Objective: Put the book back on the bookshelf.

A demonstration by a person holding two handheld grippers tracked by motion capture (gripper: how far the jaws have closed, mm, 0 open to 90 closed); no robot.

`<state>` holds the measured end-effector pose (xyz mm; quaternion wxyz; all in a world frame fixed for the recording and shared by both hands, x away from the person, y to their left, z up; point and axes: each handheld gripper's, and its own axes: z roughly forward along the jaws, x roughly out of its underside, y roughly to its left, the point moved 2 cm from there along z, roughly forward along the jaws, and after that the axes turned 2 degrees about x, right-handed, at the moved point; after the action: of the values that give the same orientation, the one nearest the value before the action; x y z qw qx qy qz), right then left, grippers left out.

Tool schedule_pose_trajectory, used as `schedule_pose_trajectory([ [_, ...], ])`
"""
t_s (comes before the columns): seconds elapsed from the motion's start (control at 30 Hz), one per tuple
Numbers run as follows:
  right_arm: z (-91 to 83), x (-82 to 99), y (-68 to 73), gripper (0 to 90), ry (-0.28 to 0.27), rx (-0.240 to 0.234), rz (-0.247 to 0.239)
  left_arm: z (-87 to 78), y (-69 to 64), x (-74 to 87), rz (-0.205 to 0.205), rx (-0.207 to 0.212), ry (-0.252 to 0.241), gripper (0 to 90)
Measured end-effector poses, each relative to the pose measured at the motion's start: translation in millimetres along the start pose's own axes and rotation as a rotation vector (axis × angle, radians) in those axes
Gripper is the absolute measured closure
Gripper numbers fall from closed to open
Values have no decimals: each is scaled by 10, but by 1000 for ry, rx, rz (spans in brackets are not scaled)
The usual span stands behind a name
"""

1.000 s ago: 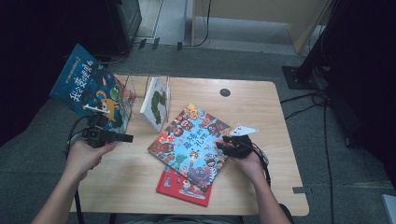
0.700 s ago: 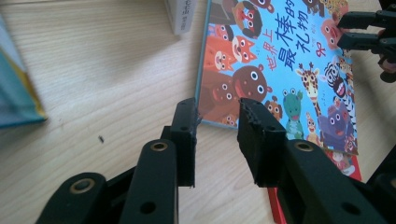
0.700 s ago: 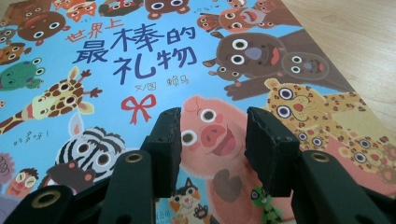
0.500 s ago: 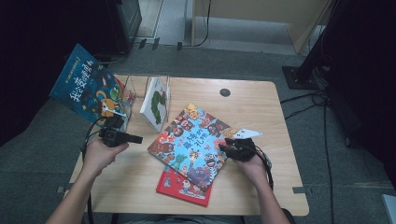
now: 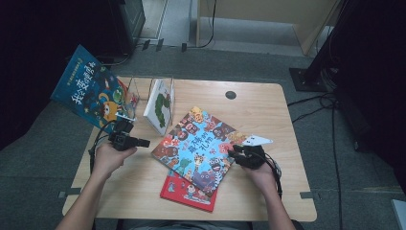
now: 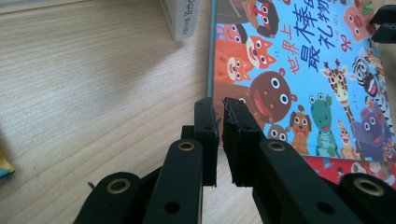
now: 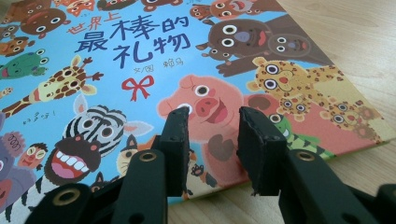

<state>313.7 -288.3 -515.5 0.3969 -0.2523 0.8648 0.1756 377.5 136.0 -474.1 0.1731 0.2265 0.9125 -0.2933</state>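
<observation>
Blue animal-cover picture book [image 5: 198, 148] lies flat on the wooden table [image 5: 268, 103], long axis diagonal — my right gripper [image 5: 239, 155], half-open and empty, at its right edge; left gripper [image 5: 142, 142], nearly closed and empty, farther left.

Black fingers [image 6: 205, 135] w/ brass rivets, trailing cables

On the wooden table [image 5: 268, 110], the animal picture book [image 5: 198, 146] lies atop a red book [image 5: 184, 191]. The left gripper [image 5: 139, 142] hovers beside it, jaws having just closed on nothing; the right gripper [image 5: 234, 155] sits at its right edge.
</observation>
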Motion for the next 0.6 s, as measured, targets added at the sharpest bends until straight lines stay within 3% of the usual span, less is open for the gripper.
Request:
schedule_pose_trajectory([
  [0.6, -106, 69, -66, 831, 13, 14, 39, 199, 15, 43, 16, 17, 18, 841],
])
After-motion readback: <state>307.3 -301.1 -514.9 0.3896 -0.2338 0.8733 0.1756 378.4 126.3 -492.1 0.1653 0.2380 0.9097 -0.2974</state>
